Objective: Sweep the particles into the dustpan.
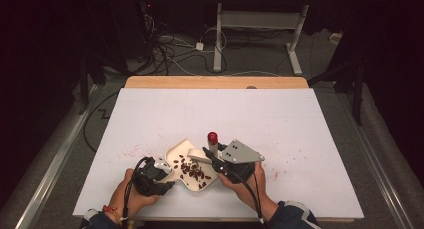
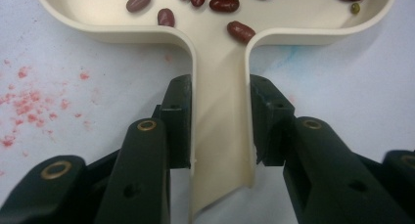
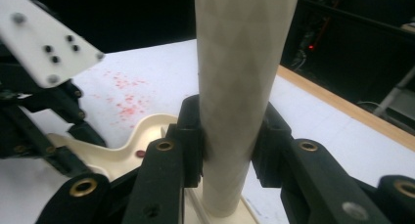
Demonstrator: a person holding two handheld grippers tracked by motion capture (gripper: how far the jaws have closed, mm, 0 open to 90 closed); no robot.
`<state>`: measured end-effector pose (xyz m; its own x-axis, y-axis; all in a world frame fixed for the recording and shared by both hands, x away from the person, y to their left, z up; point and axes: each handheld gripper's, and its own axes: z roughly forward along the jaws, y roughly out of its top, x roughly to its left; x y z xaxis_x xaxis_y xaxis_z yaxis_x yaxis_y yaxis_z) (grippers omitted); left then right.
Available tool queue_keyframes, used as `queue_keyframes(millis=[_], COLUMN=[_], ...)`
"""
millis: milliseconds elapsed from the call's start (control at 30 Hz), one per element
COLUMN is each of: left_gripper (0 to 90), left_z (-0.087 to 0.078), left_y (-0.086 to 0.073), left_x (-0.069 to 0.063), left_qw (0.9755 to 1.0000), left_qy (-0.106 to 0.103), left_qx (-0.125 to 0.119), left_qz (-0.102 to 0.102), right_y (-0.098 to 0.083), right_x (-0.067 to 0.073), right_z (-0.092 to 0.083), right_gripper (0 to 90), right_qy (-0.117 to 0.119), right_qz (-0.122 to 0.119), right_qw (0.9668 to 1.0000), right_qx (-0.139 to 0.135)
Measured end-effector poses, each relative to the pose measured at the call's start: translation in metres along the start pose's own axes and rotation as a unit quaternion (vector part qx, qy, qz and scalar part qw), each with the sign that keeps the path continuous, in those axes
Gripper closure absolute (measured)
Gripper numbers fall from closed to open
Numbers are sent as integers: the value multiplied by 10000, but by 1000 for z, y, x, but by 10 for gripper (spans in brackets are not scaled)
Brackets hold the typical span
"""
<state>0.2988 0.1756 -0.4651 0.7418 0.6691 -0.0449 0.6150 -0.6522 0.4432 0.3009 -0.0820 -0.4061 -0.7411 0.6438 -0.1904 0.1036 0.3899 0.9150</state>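
At the lower centre, the left hand-held gripper (image 2: 219,121) clamped the bean tray's spout (image 2: 220,136) to steady it, while the right hand-held gripper (image 3: 230,136) was clamped on an upright tube (image 3: 240,87), presumably to catch beans (image 2: 224,4).

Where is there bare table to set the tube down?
Bare: the white table from the tray back to the wooden edge, and right of the right gripper. Crowded: near middle, where tray, beans, tube and left gripper cluster.
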Motion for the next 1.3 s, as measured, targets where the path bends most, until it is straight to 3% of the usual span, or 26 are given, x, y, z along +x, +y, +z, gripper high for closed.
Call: queue_keyframes(millis=[233,567,933,1300], left_gripper=[634,634,634,634], left_z=[1,-1,0,1], left_y=[0,-2,-2,-4], left_x=[1,4,6,5], left_qw=[10000,9999,9999,9999], left_qy=[-32,-105,-104,-86], left_qx=[-30,-97,-113,-120], left_qz=[-25,-82,-49,-57], right_y=[3,10,11,-9], right_x=[-2,-16,-46,-83], right_z=[-6,-26,-44,-79], right_gripper=[701,701,700,700], right_qy=[93,-14,-67,-310], right_qz=[81,108,265,480], right_qw=[9999,9997,9995,9984], right_qx=[-67,-226,-147,-19])
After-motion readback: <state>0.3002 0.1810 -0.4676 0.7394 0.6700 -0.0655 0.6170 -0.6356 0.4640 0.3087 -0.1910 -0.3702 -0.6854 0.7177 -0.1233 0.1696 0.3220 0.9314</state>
